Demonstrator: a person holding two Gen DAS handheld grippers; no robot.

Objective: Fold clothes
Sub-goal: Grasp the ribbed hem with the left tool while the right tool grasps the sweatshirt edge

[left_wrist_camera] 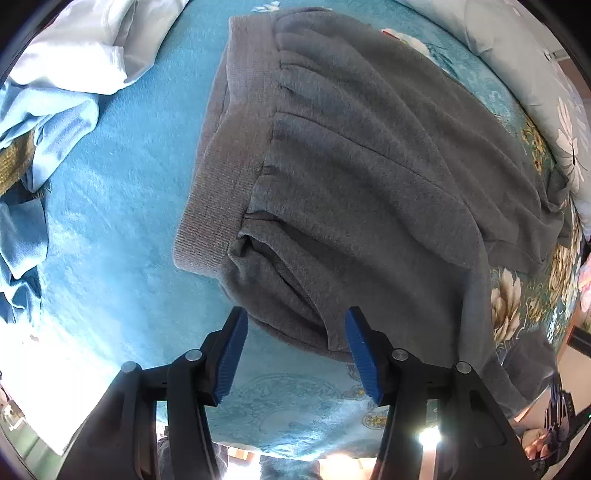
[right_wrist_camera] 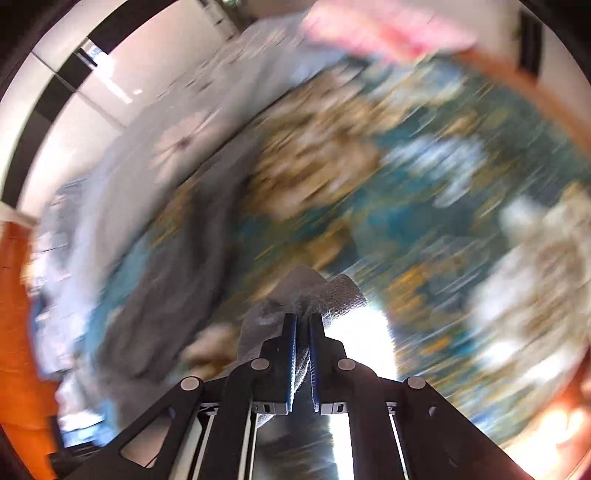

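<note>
A grey sweatshirt (left_wrist_camera: 351, 166) lies spread on the teal bed cover (left_wrist_camera: 122, 221), its ribbed hem (left_wrist_camera: 214, 184) turned to the left. My left gripper (left_wrist_camera: 295, 317) hangs open just over the garment's near corner, and the blue pads touch nothing. In the right wrist view, which is heavily blurred, my right gripper (right_wrist_camera: 303, 317) is shut on a bunched piece of grey ribbed cloth (right_wrist_camera: 321, 291), apparently a cuff of the sweatshirt. More grey fabric (right_wrist_camera: 173, 280) trails off to the left below it.
Light blue and white clothes (left_wrist_camera: 55, 110) are heaped at the left of the bed. A floral pillow or quilt (left_wrist_camera: 535, 74) lies along the far right. The cover's flower pattern (left_wrist_camera: 509, 306) marks the bed's right edge. Something pink (right_wrist_camera: 388, 29) sits at the top of the right view.
</note>
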